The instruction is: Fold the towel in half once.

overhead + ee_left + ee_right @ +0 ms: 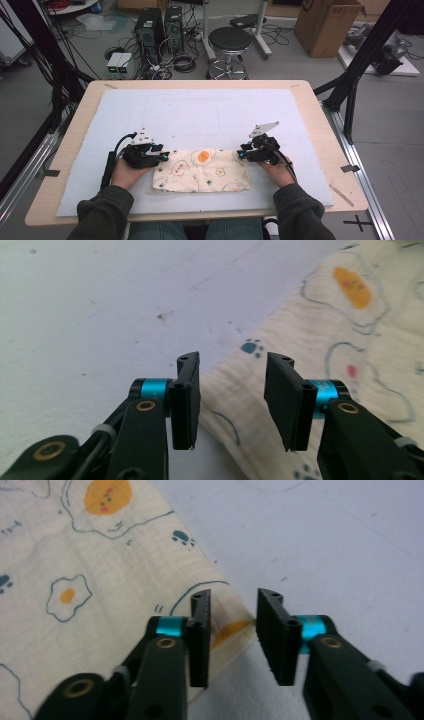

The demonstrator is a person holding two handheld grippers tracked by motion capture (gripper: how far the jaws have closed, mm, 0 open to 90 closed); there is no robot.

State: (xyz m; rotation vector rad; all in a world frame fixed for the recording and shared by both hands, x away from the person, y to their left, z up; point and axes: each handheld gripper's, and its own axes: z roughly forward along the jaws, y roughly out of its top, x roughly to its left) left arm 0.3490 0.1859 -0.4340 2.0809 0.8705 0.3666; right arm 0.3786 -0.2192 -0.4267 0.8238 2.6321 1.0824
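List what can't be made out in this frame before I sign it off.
- Cloth corners: in the high view the left gripper and right gripper cover them, so contact is unclear.
- Cloth near edge: cut off by the bottom edge in the left gripper view, behind the jaws.
- Small prints on the cloth: too small to read in the high view.
- Table front edge: partly hidden by the person's sleeves.

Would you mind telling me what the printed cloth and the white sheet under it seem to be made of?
The printed cloth looks like soft crinkled cotton gauze, matte cream: a fine wrinkled weave shows in the left gripper view. The white sheet looks like matte foam board or stiff paper, flat, with small scuffs and specks; which one is unclear.
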